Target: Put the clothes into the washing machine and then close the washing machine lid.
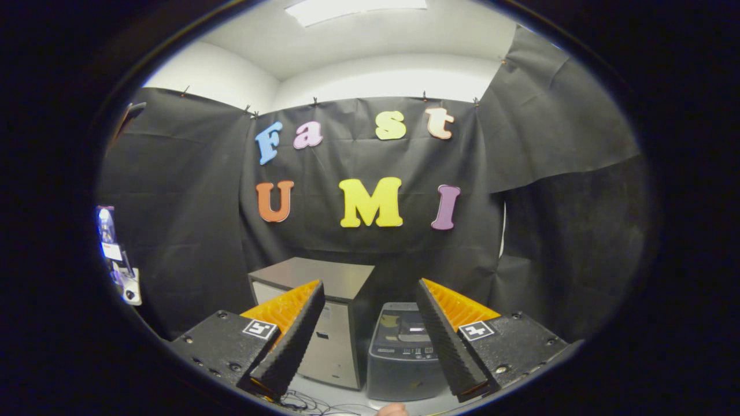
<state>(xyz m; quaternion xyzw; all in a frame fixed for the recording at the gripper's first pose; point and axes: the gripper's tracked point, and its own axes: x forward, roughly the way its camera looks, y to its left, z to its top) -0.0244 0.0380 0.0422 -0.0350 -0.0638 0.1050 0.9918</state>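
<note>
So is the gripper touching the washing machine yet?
Apart. In the gripper view, the gripper is open with nothing between its fingers, and the washing machine sits well beyond them on the floor, next to a grey cabinet.

You have little to read here. Each side of your gripper carries a square black-and-white coded marker, the left marker and the right marker; they are patterns, not letters or numbers. The jaws stand wide apart with nothing between them. Beyond them, the small dark grey top-loading washing machine has a row of fine pale print along its control strip, too small to make out. The tall grey metal cabinet beside it bears a small dark mark, also illegible.
</note>
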